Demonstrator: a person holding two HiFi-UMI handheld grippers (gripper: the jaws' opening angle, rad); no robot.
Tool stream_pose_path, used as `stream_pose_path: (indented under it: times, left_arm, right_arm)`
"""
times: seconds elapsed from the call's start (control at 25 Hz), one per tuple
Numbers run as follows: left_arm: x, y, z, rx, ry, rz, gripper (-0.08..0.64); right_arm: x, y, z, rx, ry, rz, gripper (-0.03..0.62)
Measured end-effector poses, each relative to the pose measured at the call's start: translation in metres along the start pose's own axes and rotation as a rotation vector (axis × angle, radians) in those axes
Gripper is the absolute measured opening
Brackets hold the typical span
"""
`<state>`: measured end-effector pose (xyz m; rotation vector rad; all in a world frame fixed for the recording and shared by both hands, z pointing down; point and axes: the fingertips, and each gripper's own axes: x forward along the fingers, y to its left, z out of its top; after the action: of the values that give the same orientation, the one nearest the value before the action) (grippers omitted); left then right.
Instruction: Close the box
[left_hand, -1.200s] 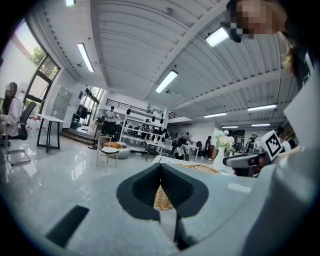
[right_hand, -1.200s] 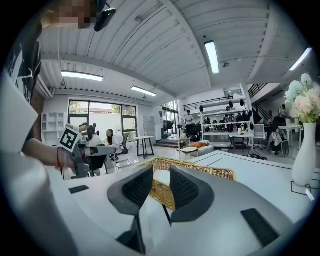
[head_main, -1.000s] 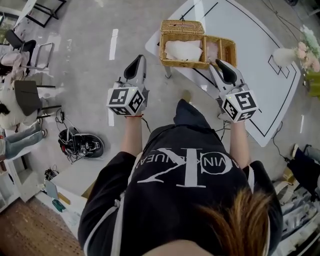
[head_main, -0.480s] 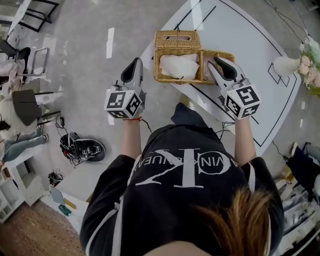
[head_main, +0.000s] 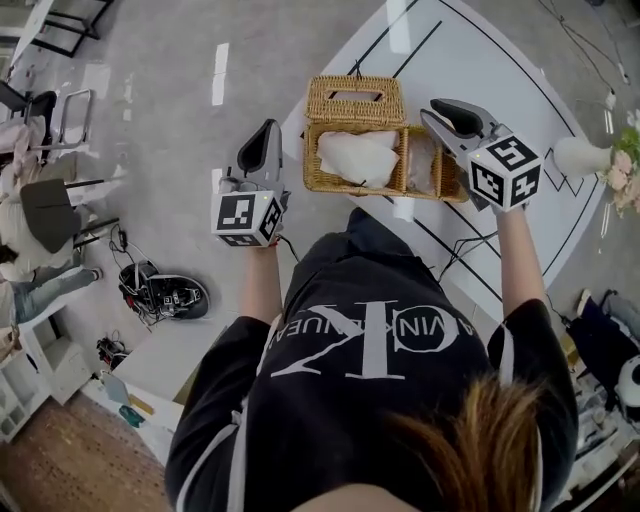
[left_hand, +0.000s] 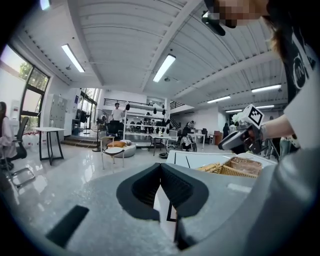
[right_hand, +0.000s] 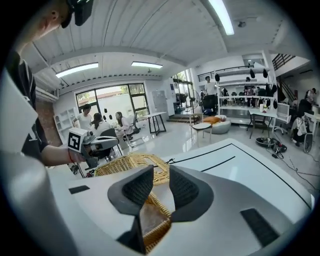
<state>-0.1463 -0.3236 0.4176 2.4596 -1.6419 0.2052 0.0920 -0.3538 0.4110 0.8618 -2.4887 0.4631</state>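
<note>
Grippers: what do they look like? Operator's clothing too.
Both the left gripper and right gripper have pale grey bodies tapering to two jaws with black ribbed pads. Each carries a white cube printed with black square markers. The person wears a black short-sleeved T-shirt with white lettering, and a red band at the left wrist.

The left gripper (head_main: 268, 130) is held out near level with its 2 jaws closed together, and the right gripper (head_main: 445, 110) is held further forward, tilted downward, jaws parted, nothing gripped.
</note>
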Motion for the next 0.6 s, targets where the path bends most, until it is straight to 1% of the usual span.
stream_pose_path:
  times: [0.12,0.28,0.36,0.48,0.6]
  left_arm:
    - [0.007,0.003,-0.005,-0.006,0.006,0.016,0.008]
    - [0.013,0.006,-0.017,0.001,0.044,0.022,0.008]
    - [0.018,0.010,-0.020,0.009,0.058,0.022,0.008]
    - [0.031,0.019,-0.019,0.015,0.061,0.022,0.008]
    - [0.040,0.023,-0.019,0.016,0.068,0.013,0.008]
  right_arm:
    - [0.016,-0.018,-0.002,0.018,0.075,0.044,0.100]
    - [0.040,-0.037,-0.011,0.072,0.178,0.121,0.101]
    - [0.051,-0.045,-0.017,0.146,0.203,0.168,0.101]
    - [0.067,-0.056,-0.023,0.293,0.231,0.231,0.107]
    - [0.078,-0.056,-0.033,0.429,0.292,0.306,0.120]
